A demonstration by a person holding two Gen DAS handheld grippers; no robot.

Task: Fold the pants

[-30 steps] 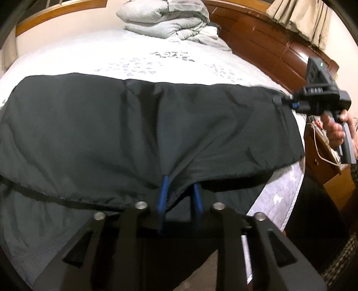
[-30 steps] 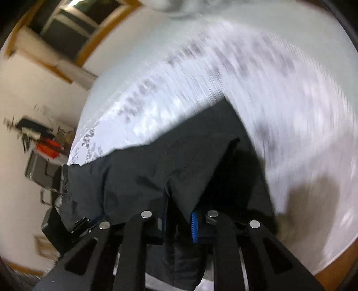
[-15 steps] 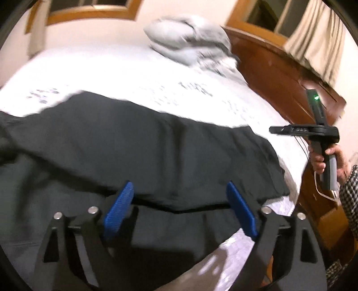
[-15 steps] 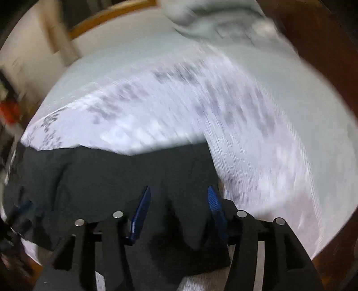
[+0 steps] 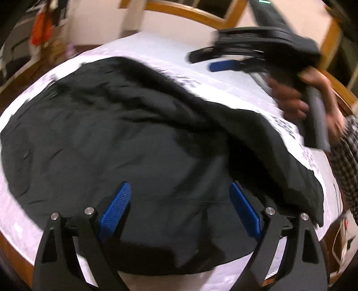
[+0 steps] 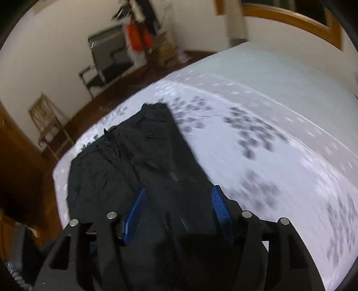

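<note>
The black pants (image 5: 138, 143) lie folded lengthwise on the white patterned bed (image 5: 235, 89). My left gripper (image 5: 179, 208) is open and empty, its blue pads wide apart just above the near edge of the pants. My right gripper (image 6: 179, 208) is open and empty over the pants (image 6: 138, 161), which stretch away towards the bed's far corner. The right gripper also shows in the left wrist view (image 5: 250, 56), held in a hand above the bed at the upper right.
The bed's wooden frame (image 5: 201, 15) runs along the far side. A wooden chair (image 6: 49, 125), a dark bench (image 6: 107, 62) and hanging orange clothes (image 6: 136, 38) stand beyond the bed on the wooden floor. The view is motion-blurred.
Both grippers were shut on the pants one second ago; both have let go and opened. Both have swung round, and the pants now lie on the bed.
</note>
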